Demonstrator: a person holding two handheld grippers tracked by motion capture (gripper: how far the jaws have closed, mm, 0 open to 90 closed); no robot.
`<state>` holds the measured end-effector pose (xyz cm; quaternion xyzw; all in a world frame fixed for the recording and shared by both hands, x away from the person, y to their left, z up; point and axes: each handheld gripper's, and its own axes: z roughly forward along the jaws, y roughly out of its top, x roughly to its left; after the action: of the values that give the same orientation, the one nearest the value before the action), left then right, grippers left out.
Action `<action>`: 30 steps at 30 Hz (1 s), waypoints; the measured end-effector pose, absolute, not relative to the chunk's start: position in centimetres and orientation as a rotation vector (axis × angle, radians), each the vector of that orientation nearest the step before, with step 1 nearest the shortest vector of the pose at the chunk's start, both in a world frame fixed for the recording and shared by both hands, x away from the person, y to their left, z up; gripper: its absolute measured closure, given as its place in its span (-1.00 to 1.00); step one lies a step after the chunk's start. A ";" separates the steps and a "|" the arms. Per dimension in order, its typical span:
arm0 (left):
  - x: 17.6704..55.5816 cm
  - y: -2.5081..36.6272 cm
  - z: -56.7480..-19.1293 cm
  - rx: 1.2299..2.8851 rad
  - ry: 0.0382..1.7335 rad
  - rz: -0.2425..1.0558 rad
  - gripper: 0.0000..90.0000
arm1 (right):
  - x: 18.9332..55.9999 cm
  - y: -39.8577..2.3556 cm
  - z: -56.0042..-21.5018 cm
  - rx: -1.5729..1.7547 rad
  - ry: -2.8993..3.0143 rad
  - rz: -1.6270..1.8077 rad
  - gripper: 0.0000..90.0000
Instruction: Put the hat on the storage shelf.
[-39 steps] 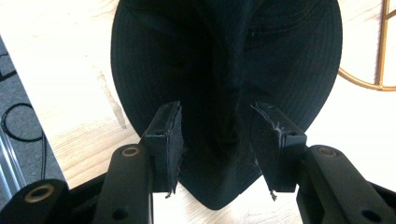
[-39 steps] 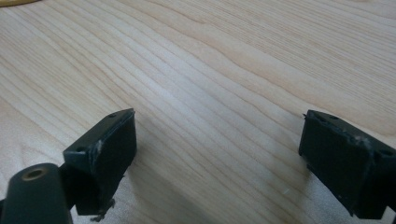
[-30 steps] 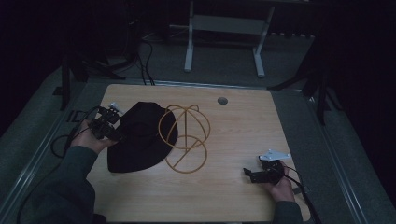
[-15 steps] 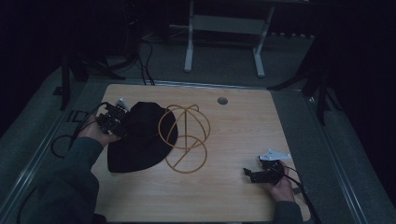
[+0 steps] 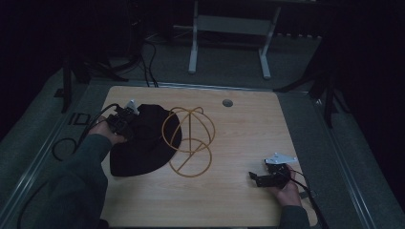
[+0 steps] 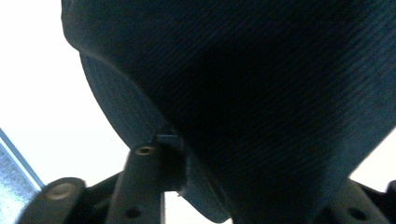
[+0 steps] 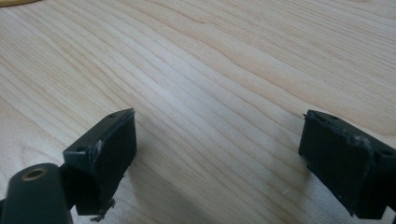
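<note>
A black fabric hat [image 5: 138,148] lies on the left part of the wooden table [image 5: 253,129]. A golden wire frame of hoops [image 5: 188,143] rests against its right edge. My left gripper [image 5: 125,119] is at the hat's far left rim and shut on it. In the left gripper view the dark cloth [image 6: 261,93] runs down between the jaws, with one finger [image 6: 144,161] pressed on it. My right gripper [image 5: 255,179] rests near the table's front right corner. Its jaws [image 7: 219,154] stand wide open over bare wood, with nothing between them.
A round cable hole [image 5: 228,102] sits at the table's far middle. Behind the table stands a white metal frame [image 5: 229,28]. Black cables [image 5: 64,148] lie on the floor at the left. The room around the table is dark.
My left gripper has moved a little away from me and to the right along the hat's rim. The right gripper has stayed put.
</note>
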<state>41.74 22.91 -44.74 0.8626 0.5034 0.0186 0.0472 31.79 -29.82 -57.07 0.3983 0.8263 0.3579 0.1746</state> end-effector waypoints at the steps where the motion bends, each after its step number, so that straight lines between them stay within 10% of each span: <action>1: 41.8 22.9 -44.8 2.638 1.530 0.053 0.56 | 31.8 -29.8 -57.1 1.129 2.342 1.014 -0.75; 5: 42.0 22.7 -44.7 2.678 1.497 0.063 0.93 | 31.8 -29.8 -57.1 1.129 2.342 1.014 -0.75; 30: 41.7 25.2 -41.8 2.642 1.419 0.062 0.96 | 31.8 -29.8 -57.1 1.128 2.341 1.014 -0.75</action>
<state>41.72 25.16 -41.80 0.8785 0.4719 0.0206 0.0708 31.80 -29.83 -57.07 0.3980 0.8263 0.3579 0.1750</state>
